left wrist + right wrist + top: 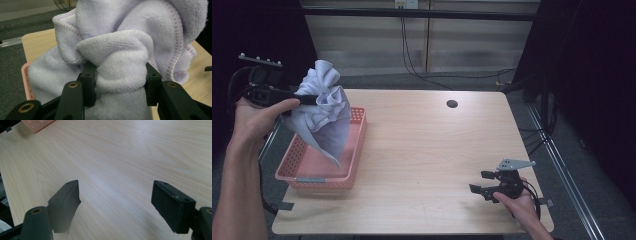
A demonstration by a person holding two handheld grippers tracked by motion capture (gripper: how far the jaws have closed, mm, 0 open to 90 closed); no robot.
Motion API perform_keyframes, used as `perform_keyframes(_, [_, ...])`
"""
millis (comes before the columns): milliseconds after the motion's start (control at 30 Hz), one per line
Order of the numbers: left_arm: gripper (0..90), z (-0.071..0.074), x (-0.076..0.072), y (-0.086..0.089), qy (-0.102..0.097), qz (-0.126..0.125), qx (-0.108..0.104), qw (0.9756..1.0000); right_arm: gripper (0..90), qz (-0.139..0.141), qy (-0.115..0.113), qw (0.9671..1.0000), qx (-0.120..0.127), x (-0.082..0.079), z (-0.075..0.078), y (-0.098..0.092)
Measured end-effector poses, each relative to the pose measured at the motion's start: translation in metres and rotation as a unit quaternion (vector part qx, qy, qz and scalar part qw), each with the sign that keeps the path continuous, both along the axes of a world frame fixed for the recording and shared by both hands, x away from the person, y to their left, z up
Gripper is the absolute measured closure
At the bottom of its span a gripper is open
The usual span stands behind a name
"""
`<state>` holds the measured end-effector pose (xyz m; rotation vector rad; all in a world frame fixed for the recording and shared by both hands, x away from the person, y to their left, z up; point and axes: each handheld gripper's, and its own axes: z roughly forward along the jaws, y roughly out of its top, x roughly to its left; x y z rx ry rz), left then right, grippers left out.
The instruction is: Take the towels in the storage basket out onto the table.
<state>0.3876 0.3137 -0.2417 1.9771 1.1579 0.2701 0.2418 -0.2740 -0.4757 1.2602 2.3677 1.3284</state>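
Where the room is dark, the wooden table (427, 150) stands on grey carpet. Above the pink basket (357, 145), the towel (324, 112) hangs pinched in the left gripper (117, 75). Right gripper (116, 202) rests spread. No legible writing.

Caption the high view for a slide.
Left gripper lifts a bunched pale lilac terry towel above the pink perforated plastic basket.

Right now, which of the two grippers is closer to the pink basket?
The left. The left gripper holds a bunched lavender towel just above the pink basket. The right gripper sits open, low over the table at its near right corner, far from the basket.
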Motion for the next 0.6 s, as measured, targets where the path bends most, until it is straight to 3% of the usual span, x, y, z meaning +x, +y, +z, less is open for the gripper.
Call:
perform_keyframes(400, [55.8, 0.029, -0.002, -0.017, -0.024, -0.010, -0.007, 0.9996, 22.9, 0.002, 0.002, 1.0000, 0.001, 0.000, 0.000, 0.000])
perform_keyframes(600, [55.8, 0.035, -0.002, -0.029, -0.029, -0.017, -0.012, 0.9994, 22.9, 0.001, 0.002, 1.0000, 0.002, 0.000, 0.000, 0.000])
